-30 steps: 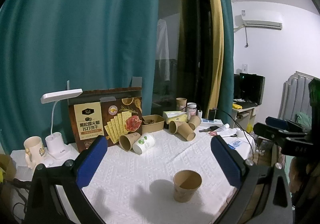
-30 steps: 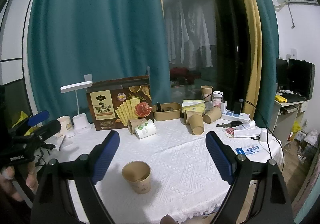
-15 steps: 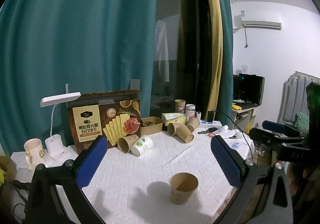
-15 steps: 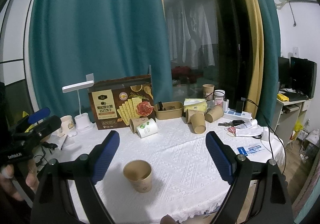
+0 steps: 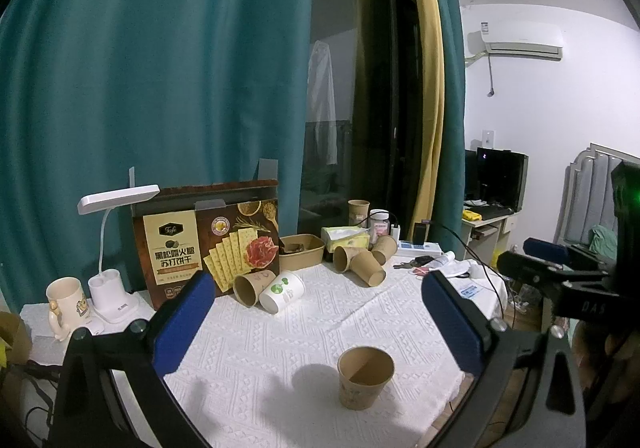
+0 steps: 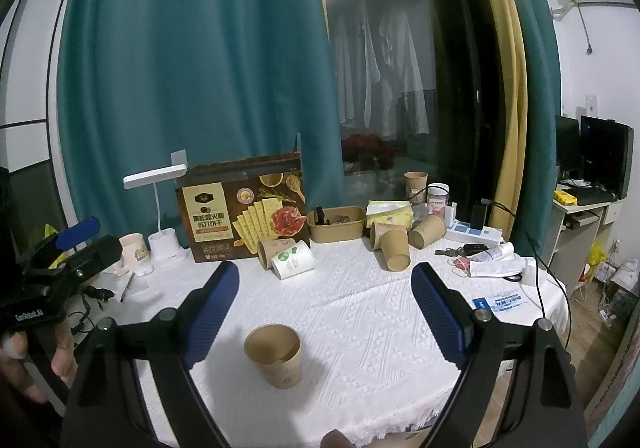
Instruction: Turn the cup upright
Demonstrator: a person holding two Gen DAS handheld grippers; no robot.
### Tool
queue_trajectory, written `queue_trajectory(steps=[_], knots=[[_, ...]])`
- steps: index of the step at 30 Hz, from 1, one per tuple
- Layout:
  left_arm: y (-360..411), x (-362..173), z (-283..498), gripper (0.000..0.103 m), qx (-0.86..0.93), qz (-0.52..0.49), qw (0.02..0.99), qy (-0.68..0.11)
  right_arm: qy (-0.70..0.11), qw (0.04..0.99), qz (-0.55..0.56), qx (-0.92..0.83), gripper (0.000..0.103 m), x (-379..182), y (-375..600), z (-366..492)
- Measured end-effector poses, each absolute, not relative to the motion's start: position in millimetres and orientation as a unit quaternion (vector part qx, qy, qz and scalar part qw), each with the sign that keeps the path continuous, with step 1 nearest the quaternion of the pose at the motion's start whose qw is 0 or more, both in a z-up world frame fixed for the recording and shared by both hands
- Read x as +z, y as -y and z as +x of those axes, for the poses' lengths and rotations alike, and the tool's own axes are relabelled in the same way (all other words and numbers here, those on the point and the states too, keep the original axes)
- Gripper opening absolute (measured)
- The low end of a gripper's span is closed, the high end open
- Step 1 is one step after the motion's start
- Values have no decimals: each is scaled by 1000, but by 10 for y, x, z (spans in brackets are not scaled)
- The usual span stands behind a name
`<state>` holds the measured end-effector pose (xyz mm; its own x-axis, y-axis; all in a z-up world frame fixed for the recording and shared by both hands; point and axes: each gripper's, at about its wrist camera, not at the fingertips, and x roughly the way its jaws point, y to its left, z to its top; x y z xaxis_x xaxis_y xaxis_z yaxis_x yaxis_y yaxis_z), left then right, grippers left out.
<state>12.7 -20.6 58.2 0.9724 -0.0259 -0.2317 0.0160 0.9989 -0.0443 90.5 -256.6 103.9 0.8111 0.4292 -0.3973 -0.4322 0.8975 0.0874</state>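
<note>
A brown paper cup [image 5: 365,376] [image 6: 276,356] stands upright, mouth up, near the front of the white tablecloth [image 5: 280,344]. My left gripper [image 5: 317,280] hovers open above and behind it, with nothing between its blue pads. My right gripper [image 6: 324,273] is open too, and the cup sits low between its fingers without touching them. Each gripper shows at the edge of the other's view: the right gripper [image 5: 536,252] and the left gripper [image 6: 92,238]. A brown cup [image 6: 272,248] and a white cup [image 6: 294,258] lie on their sides near the box. More brown cups [image 6: 394,244] lie further right.
At the back stand a cracker box [image 5: 208,236], a white desk lamp [image 5: 116,248], a mug [image 5: 66,298], a paper tray [image 6: 336,224], a tissue pack [image 6: 390,210] and a jar [image 6: 438,200]. Keys, papers and a power strip [image 6: 476,234] lie by the right table edge.
</note>
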Motion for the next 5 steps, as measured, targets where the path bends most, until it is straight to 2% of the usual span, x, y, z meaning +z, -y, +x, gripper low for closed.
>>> queue_trajectory(steps=[5], knots=[[220,581,125,103,-12,-23,993,-116,-208,952,-5,227,86,1046,2559,912]])
